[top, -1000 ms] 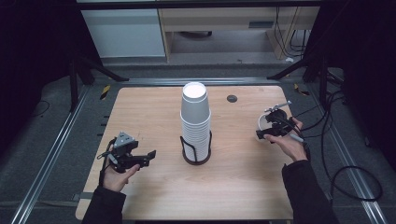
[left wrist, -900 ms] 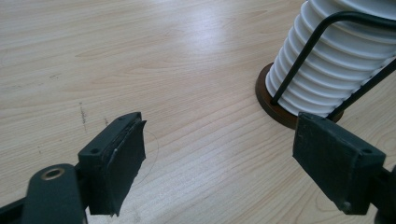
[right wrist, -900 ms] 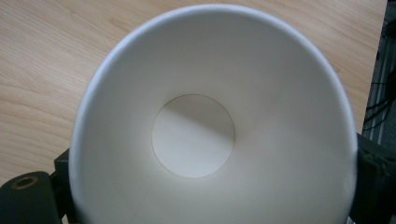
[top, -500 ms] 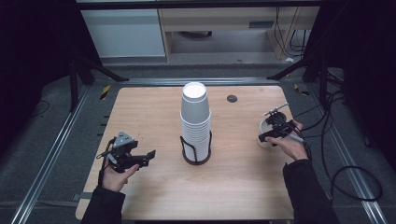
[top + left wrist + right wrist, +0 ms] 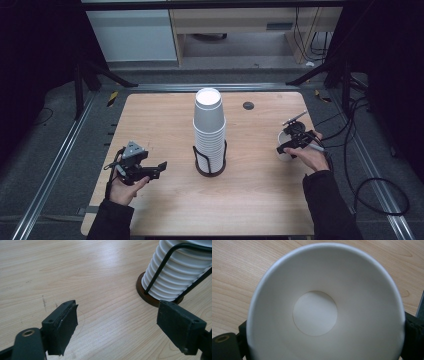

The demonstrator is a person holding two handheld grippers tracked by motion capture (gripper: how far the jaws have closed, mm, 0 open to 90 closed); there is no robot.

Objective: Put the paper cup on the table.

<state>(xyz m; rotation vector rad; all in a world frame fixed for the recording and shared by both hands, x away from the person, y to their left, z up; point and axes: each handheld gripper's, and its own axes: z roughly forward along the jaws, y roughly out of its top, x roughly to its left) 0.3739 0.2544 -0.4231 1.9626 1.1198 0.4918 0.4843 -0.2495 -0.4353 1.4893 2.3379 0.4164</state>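
My right claw (image 5: 296, 141) is closed on a white cup (image 5: 325, 307); in the right gripper view the cup's open mouth faces me, its round base plain at the bottom, a black jaw pressed against each side of its wall; in the high view the cup (image 5: 285, 148) sits low at the table's right edge, under my right hand (image 5: 309, 156), though whether its base touches the wood I cannot tell. My left claw (image 5: 150, 170) stands wide open and holds nothing; in the left gripper view its two jaws are far apart above bare wood, with the holder's brown base (image 5: 146, 295) just beyond the right-hand jaw. My left hand (image 5: 125, 185) keeps that claw near the table's (image 5: 165, 120) left front, pointing toward the middle. There a tall stack (image 5: 210, 127) of white cups rises upright inside a black wire holder (image 5: 200, 159); a small dark disc (image 5: 248, 105) lies on the wood behind the stack, toward the far right.
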